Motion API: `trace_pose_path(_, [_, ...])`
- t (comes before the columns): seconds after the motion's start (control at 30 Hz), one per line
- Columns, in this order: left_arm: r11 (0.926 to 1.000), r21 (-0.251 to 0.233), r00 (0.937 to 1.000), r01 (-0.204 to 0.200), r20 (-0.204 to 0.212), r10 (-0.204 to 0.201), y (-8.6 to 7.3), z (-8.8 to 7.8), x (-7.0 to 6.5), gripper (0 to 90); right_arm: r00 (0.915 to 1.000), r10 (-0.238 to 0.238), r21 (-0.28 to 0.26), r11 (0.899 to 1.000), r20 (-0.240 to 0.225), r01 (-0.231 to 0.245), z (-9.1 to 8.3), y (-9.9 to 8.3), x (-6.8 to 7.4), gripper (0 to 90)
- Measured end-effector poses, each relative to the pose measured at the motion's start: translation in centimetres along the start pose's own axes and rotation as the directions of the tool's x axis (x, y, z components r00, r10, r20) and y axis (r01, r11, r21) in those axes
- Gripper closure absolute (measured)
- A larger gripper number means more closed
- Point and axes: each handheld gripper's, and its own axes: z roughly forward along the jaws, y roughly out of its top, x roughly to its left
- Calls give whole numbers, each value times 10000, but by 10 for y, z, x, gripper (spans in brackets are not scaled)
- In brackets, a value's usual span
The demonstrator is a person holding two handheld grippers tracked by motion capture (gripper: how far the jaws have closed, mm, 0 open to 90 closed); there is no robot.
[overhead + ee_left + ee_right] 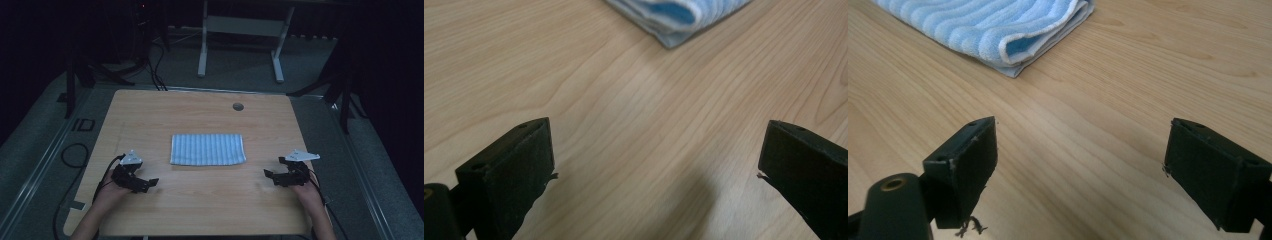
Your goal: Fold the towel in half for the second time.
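A folded towel (207,149) with blue and white stripes lies flat in the middle of the wooden table (200,115). My left gripper (149,183) rests near the table's front left, open, with nothing between its jaws. My right gripper (269,175) rests at the front right, open and empty too. In the left gripper view a folded corner of the towel (676,17) lies ahead of my left gripper (656,160), well apart from it. The right gripper view has the towel's other front corner (998,30) ahead and to the left of my right gripper (1080,160).
A round cable hole (238,106) sits near the table's far edge. Behind the table stands a white desk frame (240,35) on the grey floor. Dark stands and cables (150,65) crowd the far left and right sides.
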Motion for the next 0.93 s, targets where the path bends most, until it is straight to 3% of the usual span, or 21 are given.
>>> trace_pose_path(0.23, [9998,-116,9996,-169,-225,166,-6,0,-6,12,9991,132,-51,9999,408,-130,-10,-14,-1,136])
trace_pose_path(0.53, [9972,-749,9997,79,-205,-95,-14,-7,-8,12,9939,516,-385,9981,978,-480,-26,-29,-9,138])
trace_pose_path(0.93, [9960,-888,9997,48,-239,-70,-15,-5,-11,12,9931,482,-513,9978,1065,-429,-26,-30,-10,137])
